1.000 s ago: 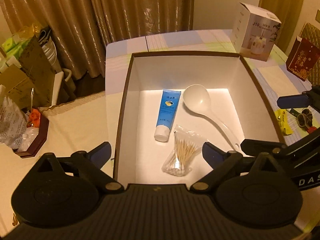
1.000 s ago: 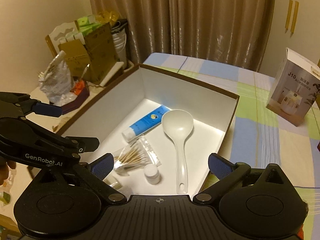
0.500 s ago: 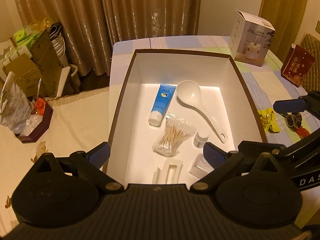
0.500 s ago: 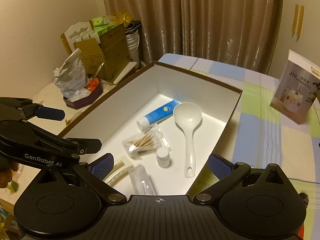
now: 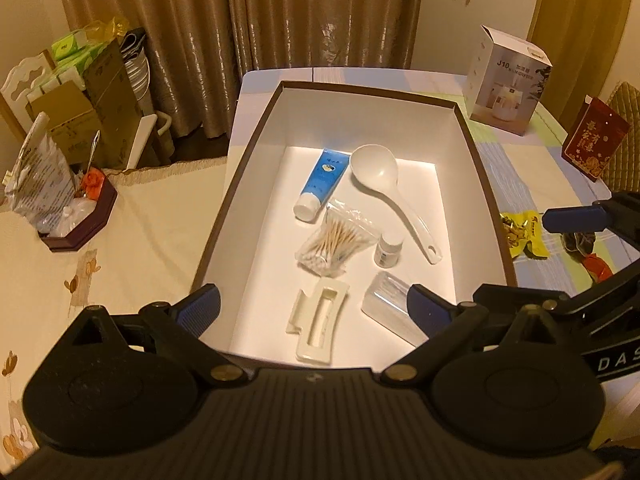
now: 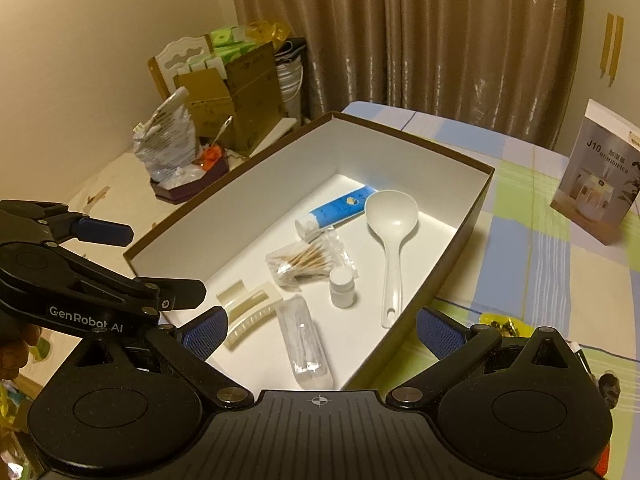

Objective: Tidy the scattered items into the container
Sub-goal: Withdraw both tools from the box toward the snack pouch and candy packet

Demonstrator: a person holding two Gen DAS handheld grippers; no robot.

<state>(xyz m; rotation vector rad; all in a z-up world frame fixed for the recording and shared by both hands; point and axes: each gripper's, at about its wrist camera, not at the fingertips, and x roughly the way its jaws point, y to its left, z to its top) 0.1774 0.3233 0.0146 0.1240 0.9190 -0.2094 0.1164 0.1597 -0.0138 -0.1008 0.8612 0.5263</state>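
Both wide apart, empty: left hand-held gripper (image 5: 312,307) & right hand-held gripper (image 6: 320,330) over box (image 5: 256,140) w/ tube (image 5: 320,182), spoon (image 5: 378,172), swabs (image 5: 336,240) inside.

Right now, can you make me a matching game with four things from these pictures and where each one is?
Things:
1. blue tube
2. white spoon
3. yellow snack packet
4. humidifier box

Places:
A. standing on the table beyond the container's far right corner
B. lying in the container, cap end by the cotton swab bag
C. on the tablecloth just outside the container's right wall
D. lying in the container, handle stretching past the small white bottle

Pairs: 1-B, 2-D, 3-C, 4-A
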